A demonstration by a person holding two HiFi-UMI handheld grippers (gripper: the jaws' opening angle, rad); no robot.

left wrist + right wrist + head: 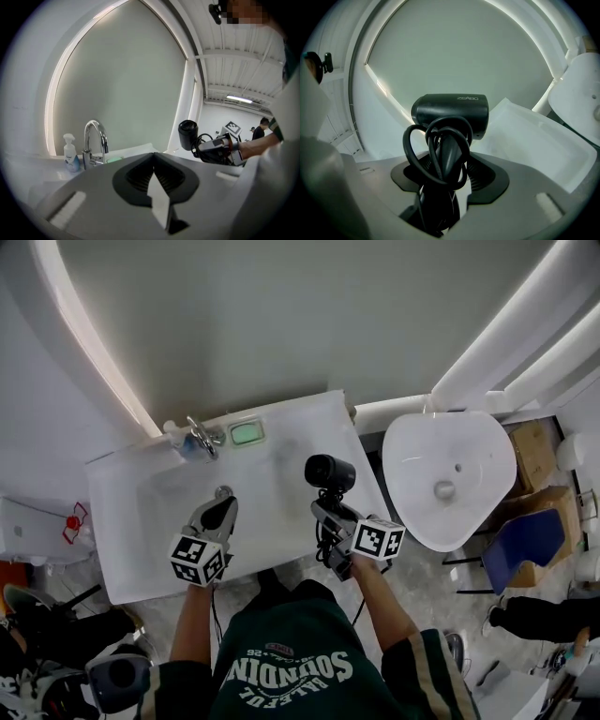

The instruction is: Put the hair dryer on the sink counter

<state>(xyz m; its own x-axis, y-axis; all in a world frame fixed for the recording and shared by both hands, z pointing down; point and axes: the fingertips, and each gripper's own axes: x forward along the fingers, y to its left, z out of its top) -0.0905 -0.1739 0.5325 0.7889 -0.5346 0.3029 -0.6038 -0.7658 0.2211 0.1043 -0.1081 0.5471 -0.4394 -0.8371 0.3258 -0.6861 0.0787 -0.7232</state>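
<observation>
Pinching the matte black hair dryer by its cord-wrapped handle, the right gripper hangs over the glossy white sink counter; the left gripper is pressed together, empty.

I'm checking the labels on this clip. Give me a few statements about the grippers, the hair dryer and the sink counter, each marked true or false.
1. The right gripper is clamped on the handle of the hair dryer. True.
2. The left gripper holds the soap bottle. False: its jaws are together on nothing, and the bottle stands beside the faucet at the back of the counter.
3. The cord is looped in a bundle at the dryer's handle. True.
4. The hair dryer is white. False: it is black.
5. The hair dryer lies loose in the basin with no gripper on it. False: the right gripper holds it.
</observation>
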